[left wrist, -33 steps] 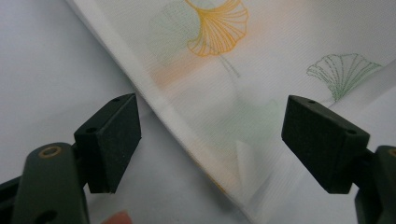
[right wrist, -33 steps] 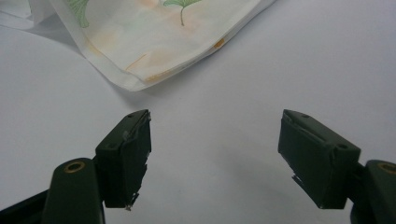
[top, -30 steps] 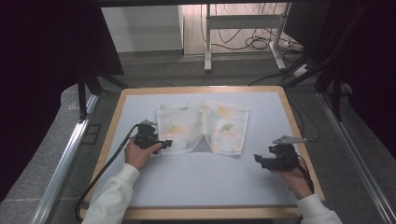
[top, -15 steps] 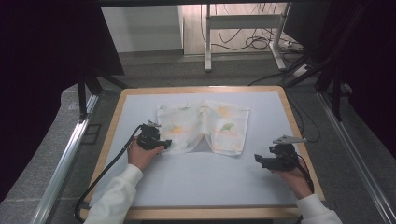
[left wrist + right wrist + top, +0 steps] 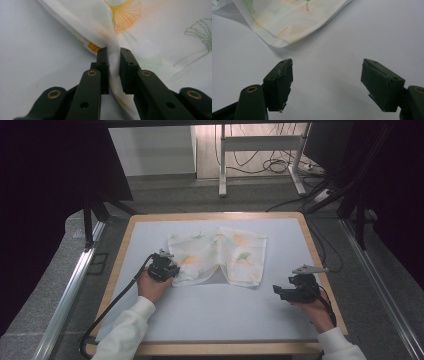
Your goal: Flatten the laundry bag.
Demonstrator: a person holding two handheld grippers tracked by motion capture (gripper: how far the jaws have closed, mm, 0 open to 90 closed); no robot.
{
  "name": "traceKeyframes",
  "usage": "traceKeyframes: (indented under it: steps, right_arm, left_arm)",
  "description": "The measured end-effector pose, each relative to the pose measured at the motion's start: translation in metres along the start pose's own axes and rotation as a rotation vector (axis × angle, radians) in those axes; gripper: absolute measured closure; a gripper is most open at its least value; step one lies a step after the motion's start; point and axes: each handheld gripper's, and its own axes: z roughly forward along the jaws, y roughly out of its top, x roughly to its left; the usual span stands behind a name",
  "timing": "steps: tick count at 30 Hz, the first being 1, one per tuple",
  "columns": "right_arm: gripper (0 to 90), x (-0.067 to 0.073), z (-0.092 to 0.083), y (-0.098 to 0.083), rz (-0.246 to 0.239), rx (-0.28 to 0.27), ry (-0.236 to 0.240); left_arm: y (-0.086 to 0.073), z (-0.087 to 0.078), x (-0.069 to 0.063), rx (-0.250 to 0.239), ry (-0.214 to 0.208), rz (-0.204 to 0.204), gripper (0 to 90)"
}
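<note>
A white cloth (image 5: 220, 252) printed with orange and green leaves lies crumpled on the pale table top (image 5: 225, 315). At the cloth's near left edge, my left gripper (image 5: 169, 270) has just been closing its jaws. In the left gripper view it (image 5: 114, 53) pinches a raised fold of the cloth (image 5: 155, 37) between its pads. My right gripper (image 5: 277, 291) rests near the table's right edge, pointing left, open and empty. In the right gripper view it (image 5: 327, 65) stands wide, with the cloth's corner (image 5: 287, 20) a little beyond its tips.
The table has a wooden rim (image 5: 215, 349). Behind it is grey floor with a white metal stand (image 5: 260, 150) and loose cables (image 5: 280, 167). Dark frame legs (image 5: 92, 220) stand at both sides. A black cable (image 5: 112, 307) trails from the left gripper.
The left gripper's jaws have closed on the cloth's left edge, and that hand has shifted slightly. The right hand and gripper have stayed put.
</note>
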Motion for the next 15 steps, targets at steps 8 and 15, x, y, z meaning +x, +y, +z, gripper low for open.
traceKeyframes:
  steps: [8, 15]
  right_arm:
    - [25.5, -0.001, -0.004, 0.004, -0.008, -0.022, 0.011]
    - [26.3, 0.007, -0.004, 0.028, -0.051, -0.017, 0.031]
  left_arm:
    - [-0.001, -0.002, 0.008, -0.012, -0.053, -0.037, 84.8]
    - [-0.001, -0.006, 0.011, -0.020, -0.073, -0.048, 86.2]
